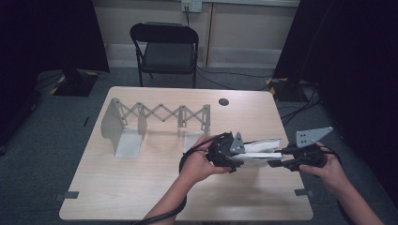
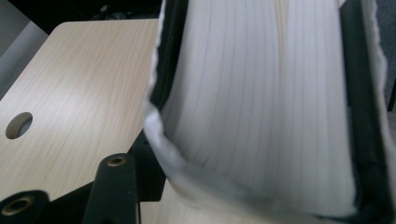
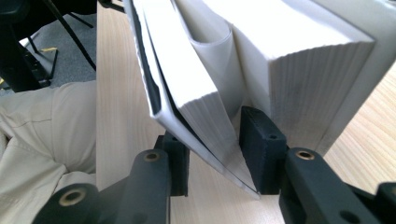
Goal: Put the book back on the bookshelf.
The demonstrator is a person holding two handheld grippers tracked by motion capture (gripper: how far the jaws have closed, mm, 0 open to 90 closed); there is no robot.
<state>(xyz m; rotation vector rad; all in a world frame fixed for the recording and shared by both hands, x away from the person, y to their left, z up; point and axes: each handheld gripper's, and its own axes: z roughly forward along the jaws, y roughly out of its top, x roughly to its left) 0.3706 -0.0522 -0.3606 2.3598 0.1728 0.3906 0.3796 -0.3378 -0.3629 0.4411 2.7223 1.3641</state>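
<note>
Book (image 1: 260, 152) is off the desk (image 1: 141, 187), held level between both grippers near the right edge, toward the front right corner. Expanding rack (image 1: 155, 119) stands well apart, toward the back left, slots empty.

Right gripper (image 1: 277, 157): jaws together, clamped on a lower corner of the book. Right gripper view shows the pads pinching part of the block (image 3: 210, 116) only; the rest of the pages and the far cover (image 3: 327, 60) sit outside the jaw, and the book fans open with one leaf curled in the gap.

Left gripper (image 1: 239, 157): at the opposite end, jaws straddling the whole thickness. Left gripper view looks straight onto the page edges (image 2: 261, 93) with the covers (image 2: 359, 116) at either side. Jaws look close around it, but I can't tell if the pads press on it.

Step, as I read it: two-handed carry/regrip of the book, probably heading for the rack. Not started toward it yet.

Next move calls for:
- left gripper squeezing the covers shut so the block stops fanning
- right either letting go or re-taking the full thickness
- turning the book upright, spine or edge down
- moving across to the rack and lowering between two dividers without knocking it, it looks light

Risk: loose pages splaying or the book slipping out of the partial right grip.
</note>
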